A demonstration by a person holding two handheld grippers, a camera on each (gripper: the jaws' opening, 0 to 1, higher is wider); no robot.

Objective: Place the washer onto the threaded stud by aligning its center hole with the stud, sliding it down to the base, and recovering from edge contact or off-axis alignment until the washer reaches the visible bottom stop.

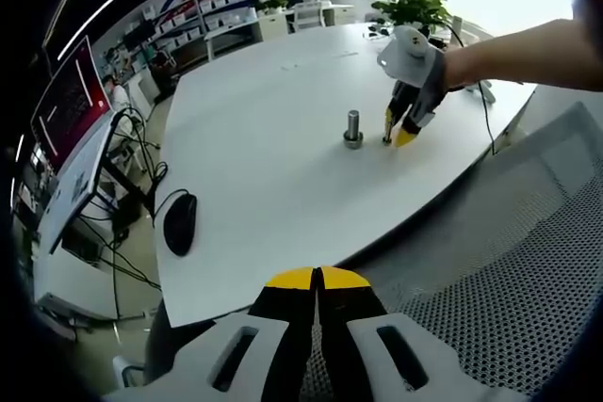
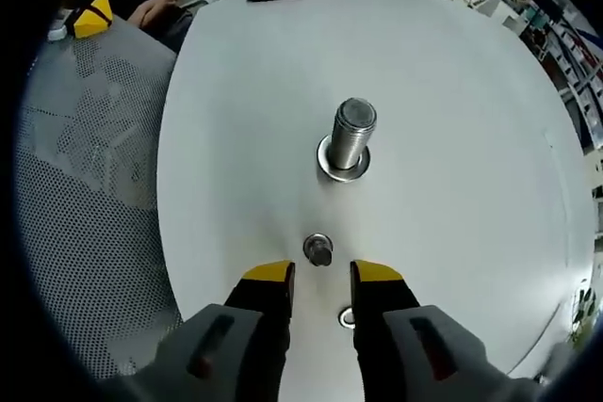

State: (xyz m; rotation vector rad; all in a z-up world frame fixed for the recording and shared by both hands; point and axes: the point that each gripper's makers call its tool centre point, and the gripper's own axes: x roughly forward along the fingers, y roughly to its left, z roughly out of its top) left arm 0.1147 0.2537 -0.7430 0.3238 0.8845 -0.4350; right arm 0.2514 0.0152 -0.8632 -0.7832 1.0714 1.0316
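Observation:
A threaded metal stud [image 2: 351, 134] stands upright on the white table [image 2: 452, 91], with a wider metal ring [image 2: 341, 167] around its foot. A small round metal piece [image 2: 317, 249], washer-like, lies on the table just ahead of my right gripper [image 2: 322, 275], which is open around the gap behind it. A second small ring [image 2: 346, 317] peeks out beside the right jaw. In the left gripper view the stud [image 1: 353, 125] stands mid-table and the right gripper [image 1: 397, 136], held by a hand, tips down just right of it. My left gripper [image 1: 317, 280] is shut and holds nothing, at the table's near edge.
A black computer mouse [image 1: 180, 222] lies near the table's left edge. A mesh chair [image 1: 509, 270] stands at the right. Potted plant [image 1: 415, 2] and cables sit at the far end. Shelves and a monitor [image 1: 71, 101] line the left side.

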